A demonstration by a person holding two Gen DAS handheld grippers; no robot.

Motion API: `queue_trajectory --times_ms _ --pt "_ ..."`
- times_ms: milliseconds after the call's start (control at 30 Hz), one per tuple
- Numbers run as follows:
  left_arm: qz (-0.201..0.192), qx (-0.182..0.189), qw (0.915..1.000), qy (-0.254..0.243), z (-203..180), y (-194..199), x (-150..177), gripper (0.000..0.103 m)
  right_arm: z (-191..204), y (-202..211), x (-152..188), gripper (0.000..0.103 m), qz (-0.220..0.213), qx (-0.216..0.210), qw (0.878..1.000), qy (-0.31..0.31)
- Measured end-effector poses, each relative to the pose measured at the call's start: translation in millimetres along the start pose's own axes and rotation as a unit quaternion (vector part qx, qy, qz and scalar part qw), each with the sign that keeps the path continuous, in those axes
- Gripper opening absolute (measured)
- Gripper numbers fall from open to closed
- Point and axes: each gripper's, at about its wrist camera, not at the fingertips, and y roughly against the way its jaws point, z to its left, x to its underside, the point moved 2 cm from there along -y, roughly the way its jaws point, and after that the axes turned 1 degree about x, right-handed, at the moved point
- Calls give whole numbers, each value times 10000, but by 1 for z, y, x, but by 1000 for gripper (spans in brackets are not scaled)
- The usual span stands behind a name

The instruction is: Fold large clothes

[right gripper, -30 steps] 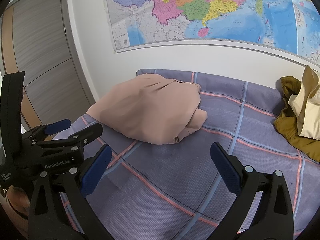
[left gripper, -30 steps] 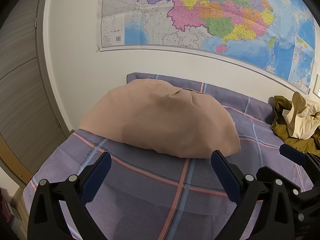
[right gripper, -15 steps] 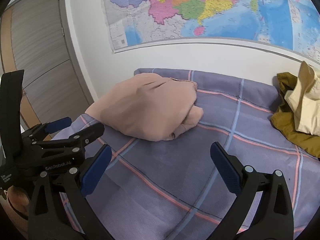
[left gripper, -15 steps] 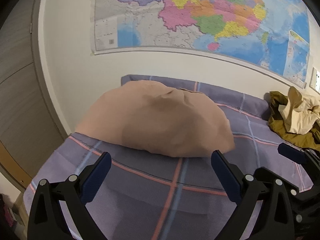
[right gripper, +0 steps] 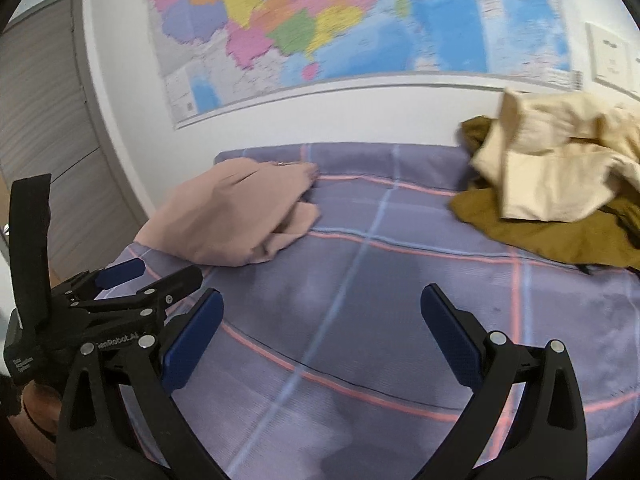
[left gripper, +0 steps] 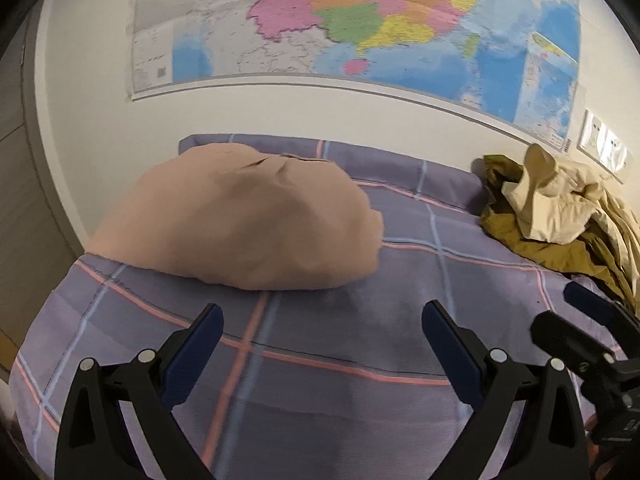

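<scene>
Pink garment (left gripper: 248, 224) lies folded on the bed (left gripper: 360, 344); both hand-held grippers, left (left gripper: 322, 338) and right (right gripper: 322, 330), gape wide and empty, so next comes grasping the crumpled pile (right gripper: 560, 184)

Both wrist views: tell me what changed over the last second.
Both views swung right: the crumpled pile of clothes now fills more of the right wrist view, and the folded pink garment slid left. Nothing was grasped or released. Left gripper and right gripper stay open and empty over the bed; the clothes lie unmoved.
</scene>
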Motion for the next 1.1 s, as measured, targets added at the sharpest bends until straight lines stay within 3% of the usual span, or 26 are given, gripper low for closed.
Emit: queue_trajectory --times_ms 67,200,333,800,1100 --pt "57 103 9999 -58 -10 -2 1 88 -8 9 2 97 -63 119 9999 -15" --pt "120 296 9992 -255 -33 -5 1 86 -28 27 10 98 -70 349 9992 -196" --pt "90 485 9976 -496 -59 -2 0 97 -46 44 17 98 -119 516 9979 -360" --pt "-27 977 9885 -1153 -139 5 -4 97 -91 113 34 98 -734 1124 9888 -660" --pt "28 1115 9828 -1472 -169 1 -1 96 -114 118 47 98 -556 1196 9852 -1097"
